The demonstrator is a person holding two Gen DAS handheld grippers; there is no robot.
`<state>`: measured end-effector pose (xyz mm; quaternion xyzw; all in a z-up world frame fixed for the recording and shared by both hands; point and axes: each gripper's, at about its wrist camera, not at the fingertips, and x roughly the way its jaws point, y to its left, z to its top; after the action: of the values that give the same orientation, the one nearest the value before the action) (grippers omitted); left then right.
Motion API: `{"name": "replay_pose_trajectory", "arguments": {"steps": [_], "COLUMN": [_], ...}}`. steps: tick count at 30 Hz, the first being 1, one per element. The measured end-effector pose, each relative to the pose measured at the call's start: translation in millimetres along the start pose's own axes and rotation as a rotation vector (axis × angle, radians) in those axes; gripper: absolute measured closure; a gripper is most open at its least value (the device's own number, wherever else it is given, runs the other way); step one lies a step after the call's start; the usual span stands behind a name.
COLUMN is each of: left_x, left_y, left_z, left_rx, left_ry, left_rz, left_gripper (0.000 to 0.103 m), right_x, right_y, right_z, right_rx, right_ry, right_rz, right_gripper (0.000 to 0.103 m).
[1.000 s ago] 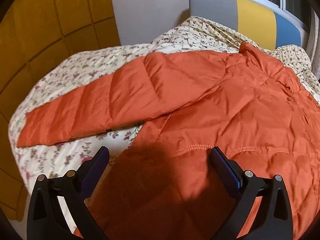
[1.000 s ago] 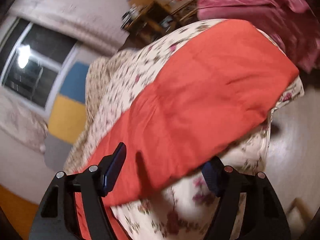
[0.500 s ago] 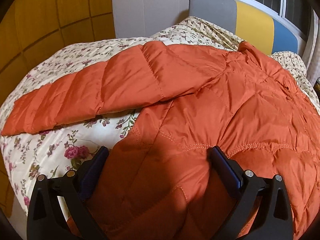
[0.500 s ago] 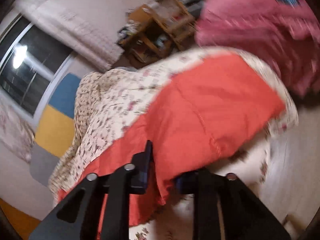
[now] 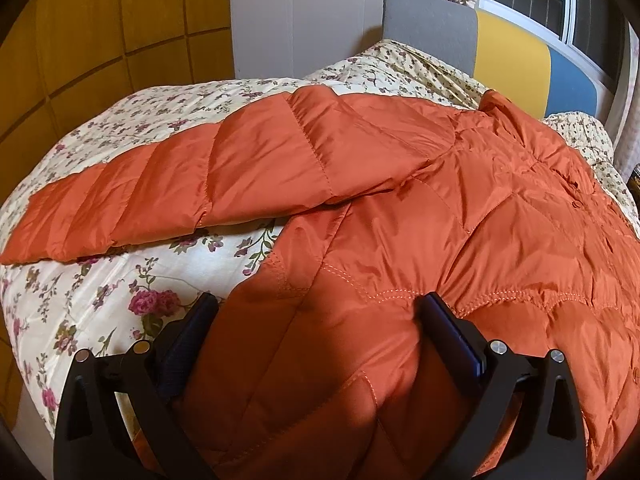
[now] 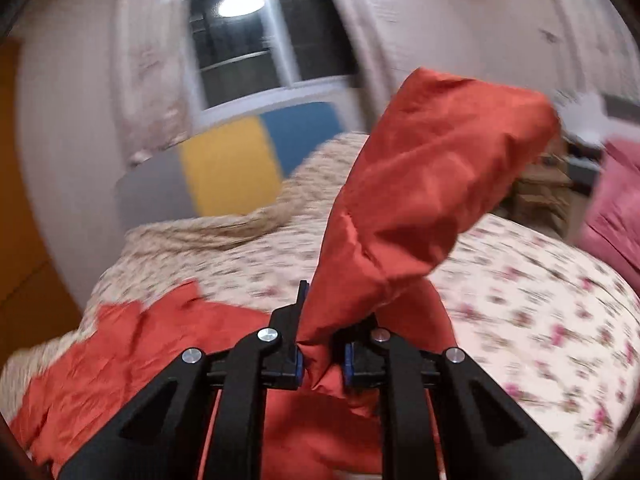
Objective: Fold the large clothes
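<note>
An orange quilted down jacket [image 5: 460, 216] lies spread on a floral bedspread [image 5: 120, 288]. Its one sleeve [image 5: 168, 196] stretches flat to the left. My left gripper [image 5: 316, 320] is open, its fingers straddling the jacket's lower side hem, low over it. In the right wrist view, my right gripper [image 6: 324, 344] is shut on the jacket's other sleeve [image 6: 424, 208], which stands lifted above the bed, its cuff end up in the air. The jacket body [image 6: 140, 352] lies below left.
A headboard with grey, yellow and blue panels [image 5: 508, 52] stands at the far end under a window [image 6: 256, 36]. Yellow wooden wall panels [image 5: 80, 48] run along the left. A pink cover [image 6: 612, 208] and wooden shelves [image 6: 540, 188] are at the right.
My right gripper closed on the right sleeve and lifted it up off the bed, swinging toward the jacket body. My left gripper moved forward over the jacket's hem and stayed open.
</note>
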<state>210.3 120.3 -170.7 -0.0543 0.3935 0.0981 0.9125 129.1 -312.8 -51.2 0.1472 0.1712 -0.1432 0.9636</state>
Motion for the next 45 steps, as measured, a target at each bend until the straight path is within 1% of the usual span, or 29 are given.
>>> {"name": "replay_pose_trajectory", "arguments": {"steps": [5,8,10,14,16,18,20,22,23,25,26,27,29,30,32,34,36,37,38,39,40,41,42,43,44,45], "left_x": [1,1,1,1,1,0,0,0,0,0,0,0,0,0,-4,-12,-27,-37,-46,-51,-57,-59,-57,-53,-47,-40], "left_y": [1,1,0,0,0,0,0,0,0,0,0,0,-1,-1,-3,-8,-13,-16,-21,-25,-33,-43,-55,-66,-79,-93], "left_z": [0,-1,-1,-2,-2,-3,-3,-4,-3,-3,-3,-3,-2,-1,2,7,15,22,29,34,42,49,54,59,64,68], "left_rx": [-0.005,-0.006,-0.006,-0.005,-0.006,-0.006,-0.005,-0.005,-0.005,-0.005,-0.005,-0.004,0.002,0.006,0.02,0.045,0.047,0.039,0.032,0.027,0.024,0.031,0.05,0.07,0.097,0.127], "left_ry": [-0.002,-0.006,-0.009,-0.012,-0.014,-0.015,-0.016,-0.017,-0.016,-0.015,-0.014,-0.012,-0.003,0.004,0.019,0.027,-0.013,-0.055,-0.09,-0.114,-0.144,-0.16,-0.161,-0.158,-0.157,-0.156], "left_rz": [-0.003,-0.002,0.001,0.005,0.005,0.007,0.008,0.008,0.008,0.008,0.008,0.008,0.011,0.014,0.033,0.073,0.11,0.131,0.138,0.133,0.111,0.08,0.054,0.04,0.028,0.015], "left_gripper": [0.003,0.003,0.003,0.003,0.003,0.003,0.003,0.003,0.003,0.003,0.003,0.003,0.003,0.003,0.003,0.003,0.003,0.003,0.003,0.003,0.003,0.003,0.003,0.003,0.003,0.003], "right_x": [23,31,35,44,53,64,75,86,87,90,90,89,79,75,66,61,60,59,67,71,77,87,95,109,114,128], "right_y": [74,111,140,184,200,212,222,237,240,245,244,240,227,221,200,170,142,129,110,99,89,76,65,53,46,40], "right_z": [-23,-35,-49,-76,-93,-108,-124,-136,-140,-146,-144,-140,-129,-124,-108,-89,-71,-64,-55,-49,-45,-41,-37,-35,-33,-34], "right_rx": [-0.142,-0.233,-0.335,-0.512,-0.611,-0.675,-0.742,-0.805,-0.83,-0.867,-0.87,-0.852,-0.8,-0.771,-0.701,-0.585,-0.477,-0.424,-0.354,-0.322,-0.289,-0.249,-0.214,-0.168,-0.148,-0.128], "right_ry": [0.027,0.035,0.035,0.048,0.085,0.128,0.194,0.256,0.28,0.287,0.283,0.287,0.294,0.289,0.279,0.269,0.253,0.249,0.24,0.234,0.231,0.234,0.245,0.268,0.285,0.32], "right_rz": [0.131,0.191,0.246,0.339,0.391,0.44,0.479,0.501,0.503,0.482,0.486,0.511,0.542,0.543,0.541,0.542,0.516,0.49,0.426,0.382,0.328,0.264,0.222,0.179,0.161,0.135], "right_gripper": [0.09,0.091,0.091,0.091,0.091,0.091,0.089,0.082,0.071,0.057,0.044,0.036,0.028,0.026,0.025,0.022,0.021,0.021,0.021,0.021,0.021,0.027,0.035,0.038,0.046,0.051]}}
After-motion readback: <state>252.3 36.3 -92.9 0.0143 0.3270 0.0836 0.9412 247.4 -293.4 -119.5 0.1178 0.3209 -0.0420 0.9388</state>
